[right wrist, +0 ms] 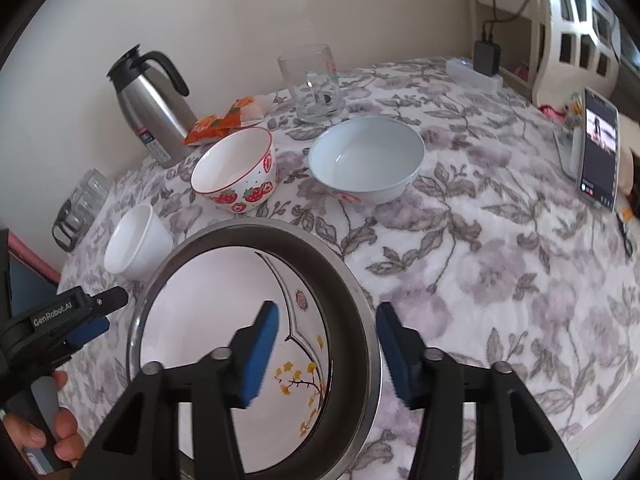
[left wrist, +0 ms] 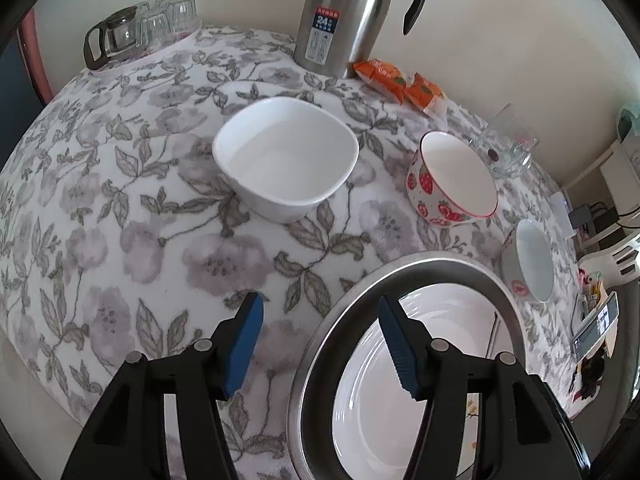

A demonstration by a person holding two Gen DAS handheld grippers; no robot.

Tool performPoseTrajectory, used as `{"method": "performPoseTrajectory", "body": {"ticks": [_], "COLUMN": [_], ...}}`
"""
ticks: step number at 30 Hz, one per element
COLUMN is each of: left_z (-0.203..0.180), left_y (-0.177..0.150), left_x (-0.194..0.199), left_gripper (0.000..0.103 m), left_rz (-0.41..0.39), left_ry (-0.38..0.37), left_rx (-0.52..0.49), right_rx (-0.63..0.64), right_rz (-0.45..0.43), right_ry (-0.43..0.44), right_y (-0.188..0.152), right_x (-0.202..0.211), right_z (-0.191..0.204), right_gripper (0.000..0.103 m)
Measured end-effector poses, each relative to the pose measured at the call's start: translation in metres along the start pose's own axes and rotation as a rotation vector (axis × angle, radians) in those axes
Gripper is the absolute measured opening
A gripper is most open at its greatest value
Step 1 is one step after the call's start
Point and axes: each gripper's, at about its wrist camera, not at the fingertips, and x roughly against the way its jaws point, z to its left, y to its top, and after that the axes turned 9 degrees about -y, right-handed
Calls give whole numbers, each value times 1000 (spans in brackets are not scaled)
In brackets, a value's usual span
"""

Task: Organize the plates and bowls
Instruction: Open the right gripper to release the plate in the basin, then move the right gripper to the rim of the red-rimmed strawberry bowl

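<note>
A steel basin point(left wrist: 320, 336) point(right wrist: 360, 300) stands at the table's near edge with a white plate point(left wrist: 440, 320) painted with yellow flowers point(right wrist: 224, 320) inside. My left gripper point(left wrist: 320, 320) is open, its jaws astride the basin's left rim. My right gripper point(right wrist: 328, 332) is open, astride the basin's right rim. A square white bowl point(left wrist: 286, 152) point(right wrist: 134, 240), a strawberry bowl point(left wrist: 452, 178) point(right wrist: 236, 168) and a pale blue bowl point(left wrist: 528, 264) point(right wrist: 366, 158) stand apart on the floral cloth beyond.
A steel thermos point(left wrist: 348, 12) point(right wrist: 150, 100), orange snack packets point(left wrist: 400, 80) point(right wrist: 220, 120) and a glass mug point(left wrist: 504, 144) point(right wrist: 316, 84) stand near the wall. A tray of glasses with a glass pot point(left wrist: 140, 28) is far left. A phone point(right wrist: 598, 148) stands at right.
</note>
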Motion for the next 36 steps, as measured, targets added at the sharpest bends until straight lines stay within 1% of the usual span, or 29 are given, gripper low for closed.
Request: {"method": "performPoseTrajectory", "body": {"ticks": [2,3,4,7,9,10,11,14,15,16,19,23,28,30,33,36], "left_z": [-1,-3,-4,-6,-5,-4,-4,-2,-1,-1,-1,1,1,-1,-7,-17], "left_y": [-1,-1,-2,-2,-2,-2,-2,-1,0,0,0,1,4,6,11,17], "left_x": [-1,-1,-1,-2,-3,-3,-3,-1,-1,-1,-3,-2,1,2,6,14], "left_gripper": [75,77,79,80,84,89,92,92,92,92,92,92,92,92,92,92], "left_rz": [5,4,0,-4,-5,-8,-13,-26,-30,-31,-33,-50,-75,-85,-117,-184], "left_ry": [7,10,15,29,49,58,64,65,64,68,70,70,82,76,62,45], "left_rx": [-10,-14,-21,-29,-29,-29,-28,-21,-17,-14,-5,23,28,27,15,-23], "right_rx": [21,26,32,39,45,45,44,34,32,32,26,2,-38,-60,-64,-70], "right_rz": [-10,-13,-15,-14,-15,-17,-18,-20,-20,-18,-20,-19,-33,-29,-34,-54], "right_ry": [-10,-12,-13,-17,-23,-23,-22,-24,-25,-29,-35,-17,-26,-14,-13,13], "right_y": [-1,0,-1,0,0,0,0,0,0,0,0,2,4,4,6,10], "right_x": [1,1,1,-1,-3,-3,-3,-4,-5,-6,-7,-8,-8,-9,-8,-5], "right_z": [3,3,4,4,4,4,4,1,0,-1,-4,-9,-18,-22,-22,-21], "right_gripper": [66,68,70,76,78,80,82,88,94,103,103,103,103,103,103,103]}}
